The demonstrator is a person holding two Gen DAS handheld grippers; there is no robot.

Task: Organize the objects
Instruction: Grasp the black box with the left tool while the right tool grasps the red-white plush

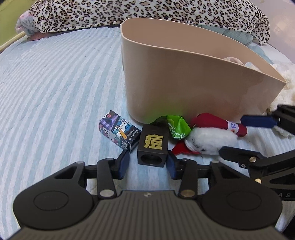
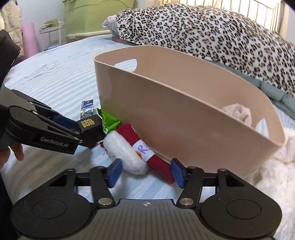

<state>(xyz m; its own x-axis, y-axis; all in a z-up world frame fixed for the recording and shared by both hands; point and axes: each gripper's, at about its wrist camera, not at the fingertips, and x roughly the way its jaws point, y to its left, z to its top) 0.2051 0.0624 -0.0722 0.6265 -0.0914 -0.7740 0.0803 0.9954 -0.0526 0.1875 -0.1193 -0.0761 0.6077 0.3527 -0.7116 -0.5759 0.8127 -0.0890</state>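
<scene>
Striped pale-blue bedding [image 1: 55, 88] covers the working surface; a leopard-print blanket [image 2: 212, 37] is heaped along its far side, with green furniture [image 2: 95, 16] and a pink roll [image 2: 29, 37] in the room beyond.

Beige plastic bin [image 2: 184, 103]: stands upright on the bedding, cut-out handles at both ends, a pale cloth bundle [image 2: 237, 112] inside near one end. White fluffy fabric [image 2: 276, 184] lies against its right side.

Black box [image 1: 153, 144] with a gold character: lies flat in front of the bin, long axis running from the left gripper toward the bin, its round-holed end facing the left wrist camera. Left gripper [image 1: 147, 162] has its blue pads at the box's two sides, pinching its near end.

Cartoon-printed carton [image 1: 118, 131]: just left of the black box, lying on its side, angled.

Green wrapper [image 1: 177, 127]: crumpled, touching the bin's base.

Red-and-white plush toy [image 2: 132, 149]: lies along the bin's front wall, long axis diagonal from the wrapper toward the right gripper [image 2: 145, 173]. Its near end sits between that gripper's spread pads; contact cannot be told.
</scene>
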